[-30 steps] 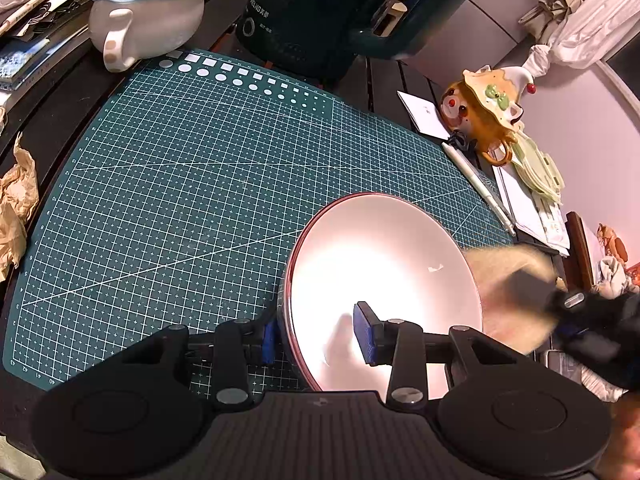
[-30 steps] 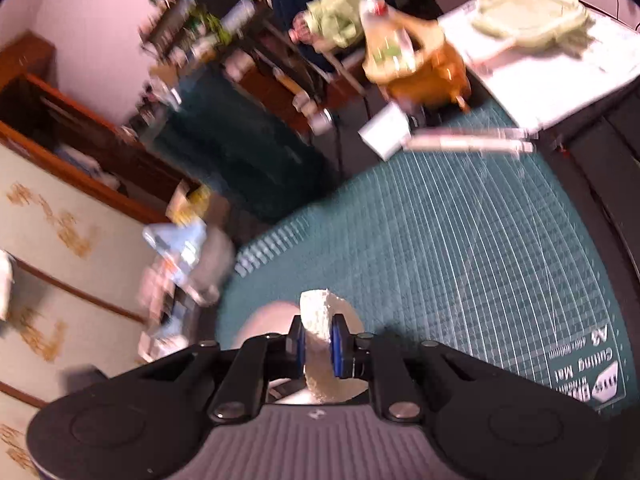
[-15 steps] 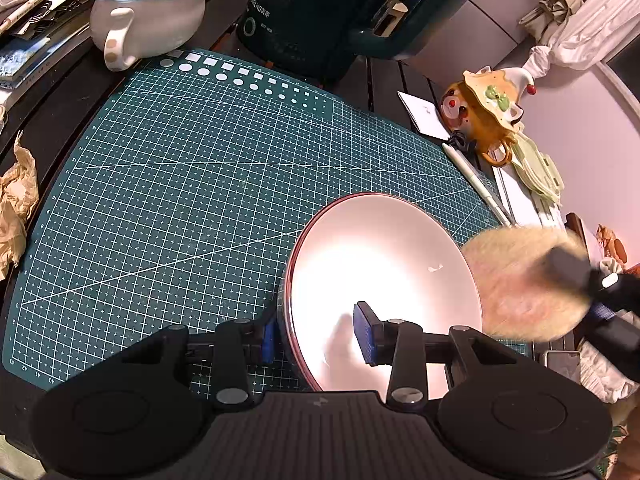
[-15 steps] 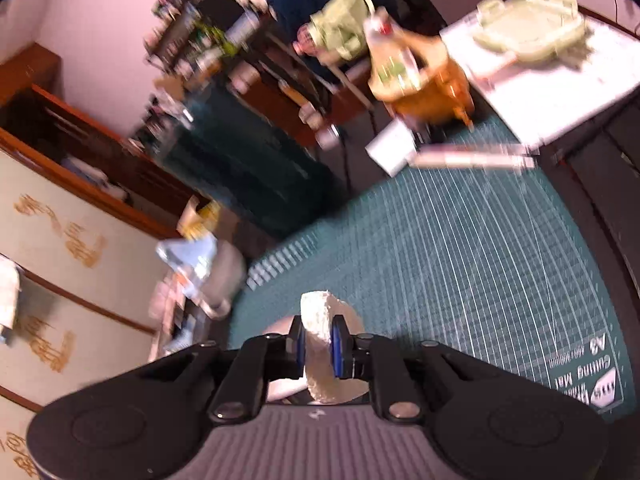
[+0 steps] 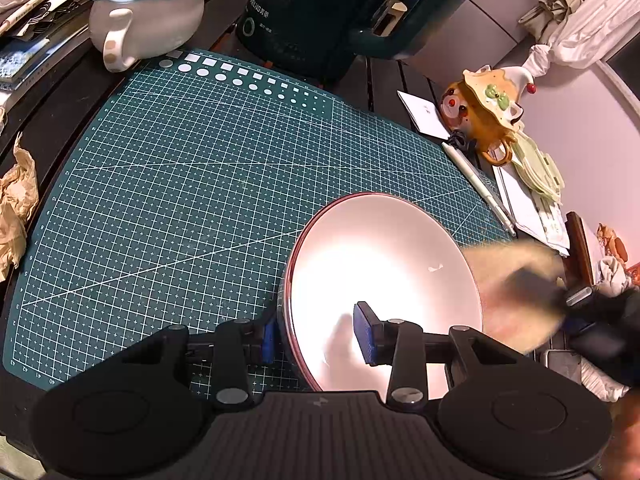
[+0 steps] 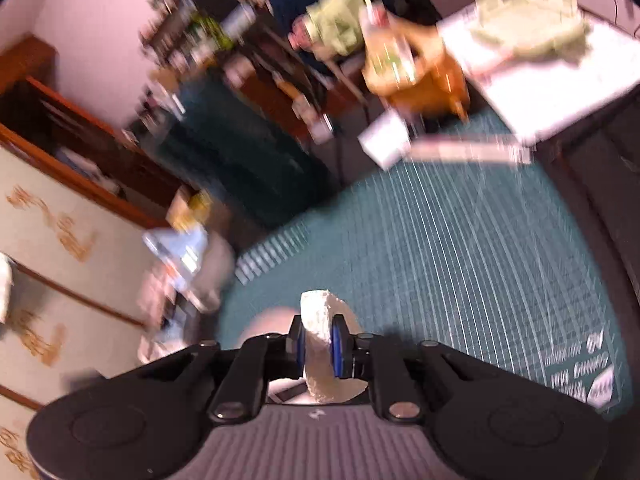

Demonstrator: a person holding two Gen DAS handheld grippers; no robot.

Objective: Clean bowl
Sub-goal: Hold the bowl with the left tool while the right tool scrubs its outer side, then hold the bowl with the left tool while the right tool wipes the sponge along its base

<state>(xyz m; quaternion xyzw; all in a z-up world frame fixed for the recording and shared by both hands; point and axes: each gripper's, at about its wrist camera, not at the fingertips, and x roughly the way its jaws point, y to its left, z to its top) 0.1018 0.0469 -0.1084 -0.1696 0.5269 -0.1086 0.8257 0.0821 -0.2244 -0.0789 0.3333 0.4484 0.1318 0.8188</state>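
A white bowl (image 5: 384, 264) with a dark red rim sits on the green cutting mat (image 5: 192, 184). My left gripper (image 5: 318, 338) is shut on the bowl's near-left rim, one pad inside and one outside. A small white speck (image 5: 435, 268) lies inside the bowl. My right gripper (image 6: 318, 346) is shut on a white round sponge (image 6: 322, 356). In the left wrist view the sponge (image 5: 508, 284) is a blurred tan shape at the bowl's right rim. In the right wrist view a pale part of the bowl (image 6: 268, 322) shows just behind the fingers.
A white and blue teapot (image 5: 144, 12) and a dark green kettle (image 5: 320, 12) stand at the mat's far edge. An orange clown jar (image 5: 488, 116), a pen (image 5: 476, 184) and papers (image 5: 532, 208) lie to the right. Crumpled paper (image 5: 14, 208) lies at the left.
The right gripper with the sponge has moved beside the bowl's right rim, out, up and back down. The left gripper and the bowl have not moved.
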